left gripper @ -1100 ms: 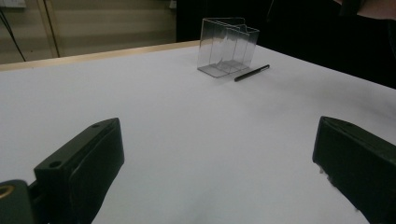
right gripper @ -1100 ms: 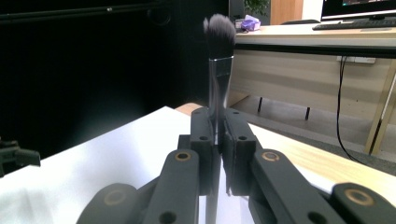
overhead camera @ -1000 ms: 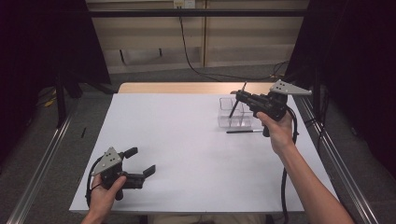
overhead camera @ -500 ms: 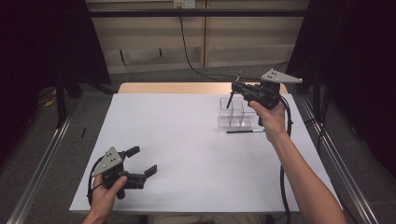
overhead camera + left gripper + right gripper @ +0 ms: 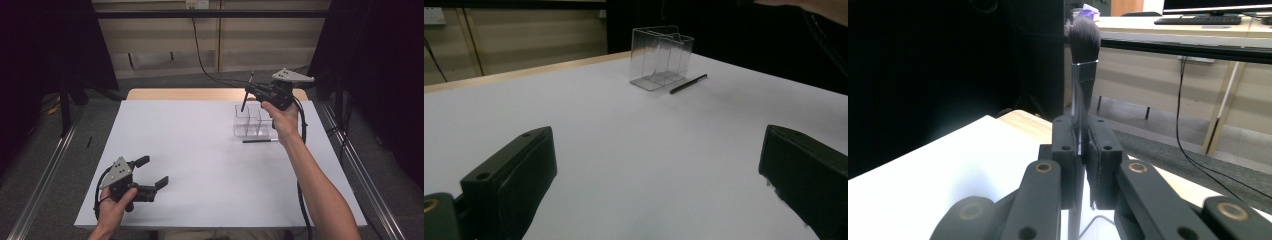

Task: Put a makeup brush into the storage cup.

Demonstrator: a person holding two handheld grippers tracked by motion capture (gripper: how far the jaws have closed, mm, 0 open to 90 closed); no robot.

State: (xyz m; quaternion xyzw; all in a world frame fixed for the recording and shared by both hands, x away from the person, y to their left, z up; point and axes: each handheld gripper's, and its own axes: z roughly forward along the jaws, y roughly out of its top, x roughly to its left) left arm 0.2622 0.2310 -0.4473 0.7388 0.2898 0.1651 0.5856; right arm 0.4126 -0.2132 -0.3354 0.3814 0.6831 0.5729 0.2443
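Makeup brush (image 5: 1083, 65), bristles up, stands clamped between the closed jaws of the right gripper (image 5: 250, 91), held in the air over the clear divided holder (image 5: 252, 121) at about 1 o'clock on the table. In the high view the brush hangs nearly upright, its handle end just above the holder's rim.

Around it, the white table top (image 5: 200, 150) is bare across its centre and its 9 o'clock side, with wide open room between the two hands. A wooden edge (image 5: 180, 94) runs along the 12 o'clock side; metal rails flank the table on the grey floor, with dark curtains to either side.

At 7 o'clock the left gripper (image 5: 150, 172) rests low near the front edge, jaws spread wide and holding nothing.

A thin black pencil (image 5: 260, 141) lies flat just beside the holder, on its 6 o'clock side.
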